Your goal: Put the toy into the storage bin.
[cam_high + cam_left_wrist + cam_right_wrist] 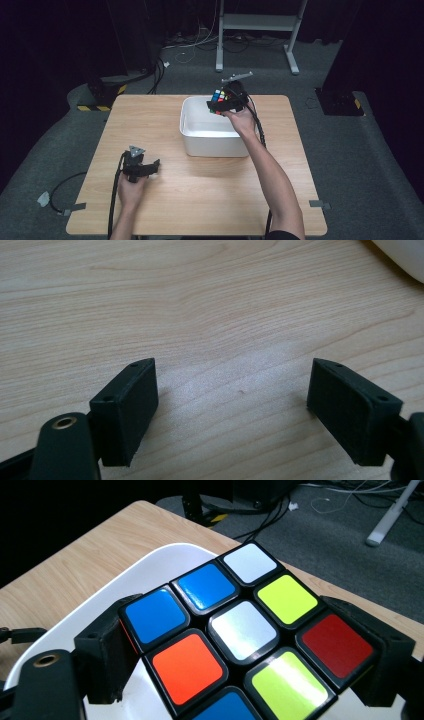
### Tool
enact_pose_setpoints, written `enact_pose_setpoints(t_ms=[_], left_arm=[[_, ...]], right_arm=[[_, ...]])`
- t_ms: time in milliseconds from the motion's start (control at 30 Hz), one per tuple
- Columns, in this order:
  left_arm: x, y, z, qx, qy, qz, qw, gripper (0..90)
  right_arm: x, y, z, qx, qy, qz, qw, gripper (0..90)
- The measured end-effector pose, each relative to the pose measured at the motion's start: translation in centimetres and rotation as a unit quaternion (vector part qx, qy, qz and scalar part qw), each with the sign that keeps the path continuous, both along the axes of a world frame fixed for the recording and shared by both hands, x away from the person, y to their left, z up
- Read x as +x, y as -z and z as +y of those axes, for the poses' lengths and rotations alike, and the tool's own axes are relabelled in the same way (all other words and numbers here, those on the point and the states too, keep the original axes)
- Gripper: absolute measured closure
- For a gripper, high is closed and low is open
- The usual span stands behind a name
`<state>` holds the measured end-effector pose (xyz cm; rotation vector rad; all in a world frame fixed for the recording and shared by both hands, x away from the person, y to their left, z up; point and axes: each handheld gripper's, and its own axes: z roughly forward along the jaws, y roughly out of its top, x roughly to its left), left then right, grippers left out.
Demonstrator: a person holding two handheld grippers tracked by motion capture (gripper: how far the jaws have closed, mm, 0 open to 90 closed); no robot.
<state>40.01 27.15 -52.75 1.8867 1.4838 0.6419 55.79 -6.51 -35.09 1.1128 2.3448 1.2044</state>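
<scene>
Puzzle cube (240, 635) sits clamped between the two black jaws of the right gripper (226, 103), held above the far right corner of the white bin (192, 142) — in the right gripper view the bin's white rim curves under the cube, so it hangs over the opening, not resting on anything. Jaws press on opposite side faces and the stickered top face stays up toward the camera; that side-on squeeze keeps the cube square and likely lets it drop straight in once the jaws part. Judging by the pose, the step in hand is placing the cube into the bin. Left gripper (141, 168) rests low near the wooden table (210, 200), near the left front, well apart from the bin — jaws spread wide, nothing between them, just bare wood in the left gripper view; parked out of the way
</scene>
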Motion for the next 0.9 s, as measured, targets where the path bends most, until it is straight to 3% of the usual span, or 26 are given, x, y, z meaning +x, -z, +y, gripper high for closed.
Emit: enact_pose_setpoints(t_ms=[300,433,900], left_arm=[[0.0,0.0,0.0,0.002,0.0,0.0,1.0,20.3],[0.0,0.0,-0.1,0.005,0.0,0.001,1.0,20.0],[0.0,0.0,-0.1,0.005,0.001,0.001,1.0,20.0]], right_arm=[[1.0,0.9,0.1,-0.016,0.017,0.011,0.9997,14.9],[1.2,1.4,0.5,-0.036,0.004,0.01,0.9993,14.9],[1.2,1.9,0.7,-0.045,0.001,0.026,0.9987,14.9]])
